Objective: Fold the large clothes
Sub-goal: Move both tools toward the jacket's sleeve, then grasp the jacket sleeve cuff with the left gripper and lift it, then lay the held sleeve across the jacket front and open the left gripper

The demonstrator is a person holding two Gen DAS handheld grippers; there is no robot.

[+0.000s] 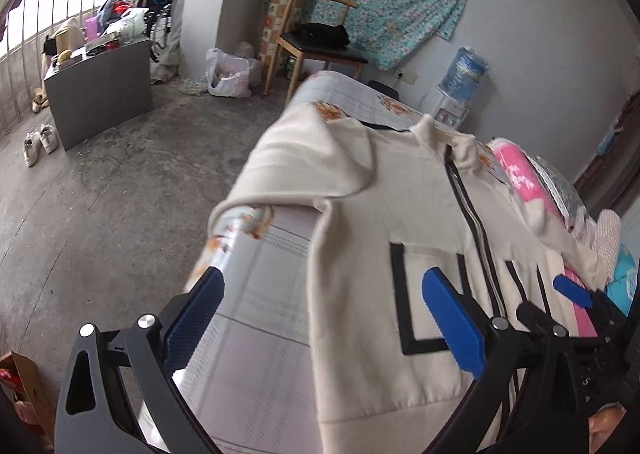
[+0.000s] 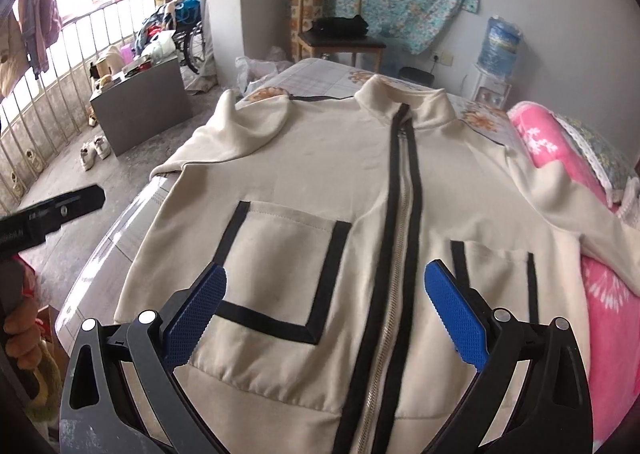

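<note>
Hovering with both tongs spread and empty, I have the right gripper (image 2: 326, 306) over the jacket's (image 2: 304, 158) lower front, its blue pads either side of the zip (image 2: 394, 278) and left pocket (image 2: 276, 274), while the left gripper (image 1: 324, 314) hangs over the jacket's (image 1: 384, 214) side edge, one pad above bare bedsheet (image 1: 256, 318). The cream jacket lies face up and zipped on the bed, collar pointing away, one sleeve (image 1: 296, 158) folded near the bed's edge, the other draped against a pink quilt (image 2: 560, 158).
</note>
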